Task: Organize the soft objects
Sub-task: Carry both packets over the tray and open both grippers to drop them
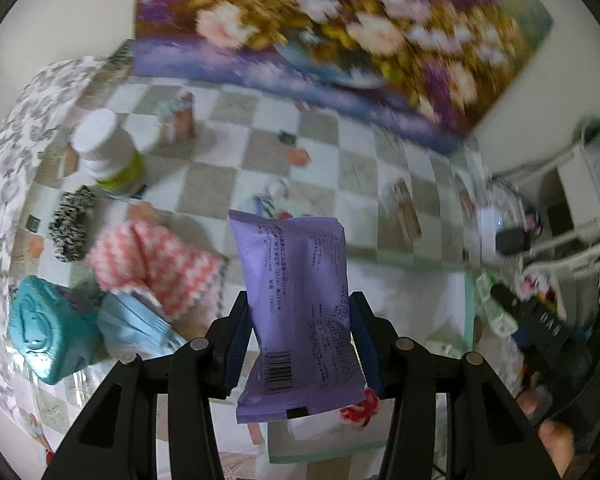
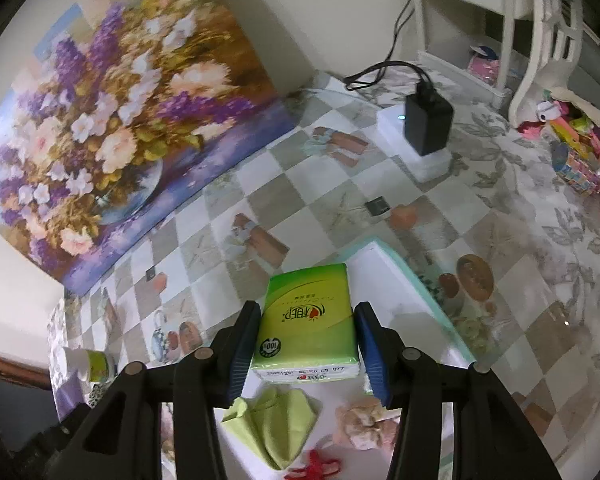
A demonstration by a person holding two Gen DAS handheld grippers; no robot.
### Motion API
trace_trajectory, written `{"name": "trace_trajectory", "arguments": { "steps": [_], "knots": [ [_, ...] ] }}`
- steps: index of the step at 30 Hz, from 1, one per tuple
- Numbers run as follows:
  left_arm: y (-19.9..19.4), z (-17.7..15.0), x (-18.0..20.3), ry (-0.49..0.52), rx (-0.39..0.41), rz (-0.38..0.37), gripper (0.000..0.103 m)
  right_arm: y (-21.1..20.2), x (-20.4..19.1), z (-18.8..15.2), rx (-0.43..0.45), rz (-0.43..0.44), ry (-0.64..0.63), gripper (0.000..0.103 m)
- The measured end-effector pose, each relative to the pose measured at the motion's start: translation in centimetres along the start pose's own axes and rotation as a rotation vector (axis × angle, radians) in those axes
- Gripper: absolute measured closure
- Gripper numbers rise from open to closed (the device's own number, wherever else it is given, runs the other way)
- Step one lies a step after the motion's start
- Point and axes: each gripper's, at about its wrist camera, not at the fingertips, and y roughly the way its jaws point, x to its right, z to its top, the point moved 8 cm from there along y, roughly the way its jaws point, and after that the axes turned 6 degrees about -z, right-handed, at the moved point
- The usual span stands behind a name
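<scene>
My left gripper [image 1: 300, 316] is shut on a purple tissue pack [image 1: 296, 300] and holds it upright above the table. Left of it lie a pink checked cloth [image 1: 156, 264], a blue face mask [image 1: 136, 324], a teal mask [image 1: 44, 336] and a black-and-white scrunchie [image 1: 72, 224]. My right gripper [image 2: 306, 340] has a green tissue pack [image 2: 306, 320] between its fingers over a white tray with a mint rim [image 2: 412, 276]. In the tray below lie a green cloth [image 2: 276, 424], a pale pink scrunchie [image 2: 364, 420] and a red knotted cord [image 2: 316, 464].
A flower painting [image 2: 112, 120] leans on the wall at the table's back. A white bottle [image 1: 108, 152] stands at the left. A black charger on a white block [image 2: 424, 128] sits at the right, with a white chair [image 2: 540, 32] and toys [image 2: 580, 148] beyond.
</scene>
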Motion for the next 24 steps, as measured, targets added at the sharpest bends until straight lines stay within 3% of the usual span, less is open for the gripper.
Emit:
{"name": "trace_trajectory", "arguments": {
  "steps": [5, 9, 14, 19, 21, 24],
  "knots": [
    [3.0, -1.7, 1.5, 0.059, -0.070, 0.043, 0.053, 1.2, 1.6, 0.0, -0.009, -0.059, 0.015, 0.052],
    [6.1, -3.5, 2.2, 0.070, -0.161, 0.046, 0.053, 4.2, 2.6, -1.2, -0.081, -0.105, 0.021, 0.052],
    [8.1, -4.9, 2.6, 0.082, -0.211, 0.062, 0.053, 6.5, 3.5, -2.5, -0.149, -0.121, 0.034, 0.052],
    [8.3, -5.1, 2.3, 0.055, -0.217, 0.064, 0.028, 6.5, 3.8, -2.6, -0.163, -0.125, 0.036, 0.049],
    [7.7, -4.7, 2.2, 0.043, -0.198, 0.056, 0.028, 5.8, 3.6, -2.1, -0.143, -0.128, 0.024, 0.037],
    [6.7, -4.1, 2.1, 0.025, -0.180, 0.035, 0.028, 4.5, 3.0, -1.4, -0.106, -0.131, -0.001, 0.036]
  ]
}}
